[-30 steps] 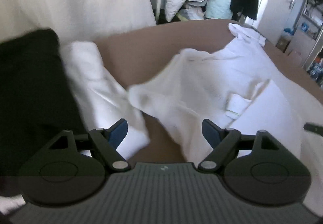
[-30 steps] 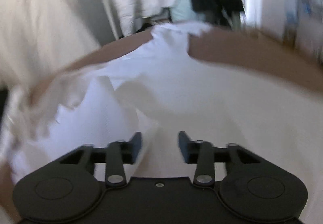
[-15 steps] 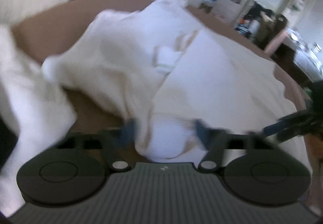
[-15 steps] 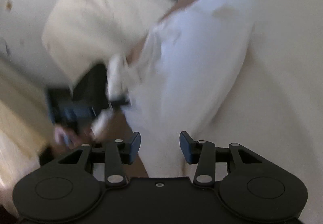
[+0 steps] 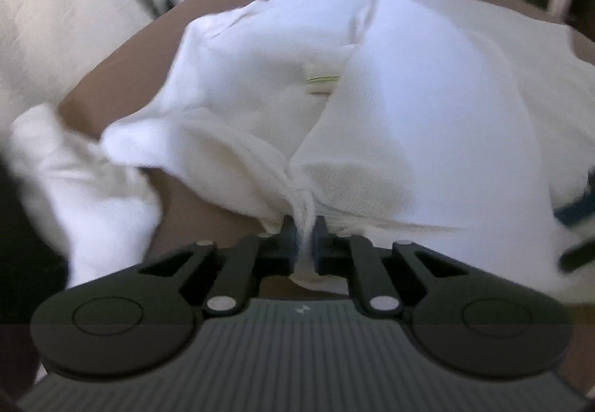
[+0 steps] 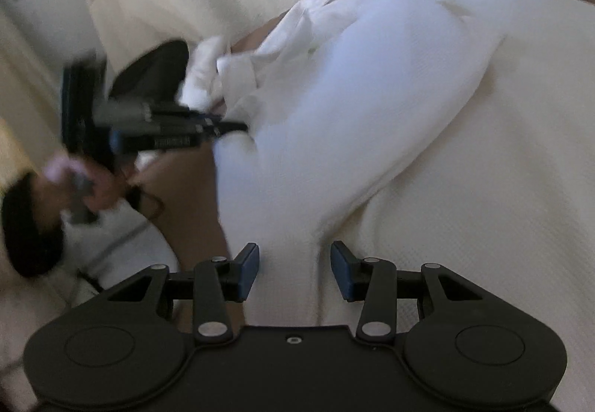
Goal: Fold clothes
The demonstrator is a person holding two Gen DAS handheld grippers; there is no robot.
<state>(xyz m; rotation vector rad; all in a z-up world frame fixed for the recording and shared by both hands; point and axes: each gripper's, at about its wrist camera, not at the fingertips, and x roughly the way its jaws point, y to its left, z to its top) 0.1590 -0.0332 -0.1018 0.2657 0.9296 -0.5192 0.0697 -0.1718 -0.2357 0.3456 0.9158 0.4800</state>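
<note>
We were at the gripping step: the white garment lay spread on the brown surface, and our left claw had just been closing and was clamped on its bunched hem. Our right claw hung half apart over the cloth, pinching nothing; it would next need its own hold.

White garment was soft woven cloth with a fine waffle-like texture, matt. Brown surface under it looked smooth and matt. Left gripper body was matt black plastic with shiny metal pivot pins; ribbed grey housing.
</note>
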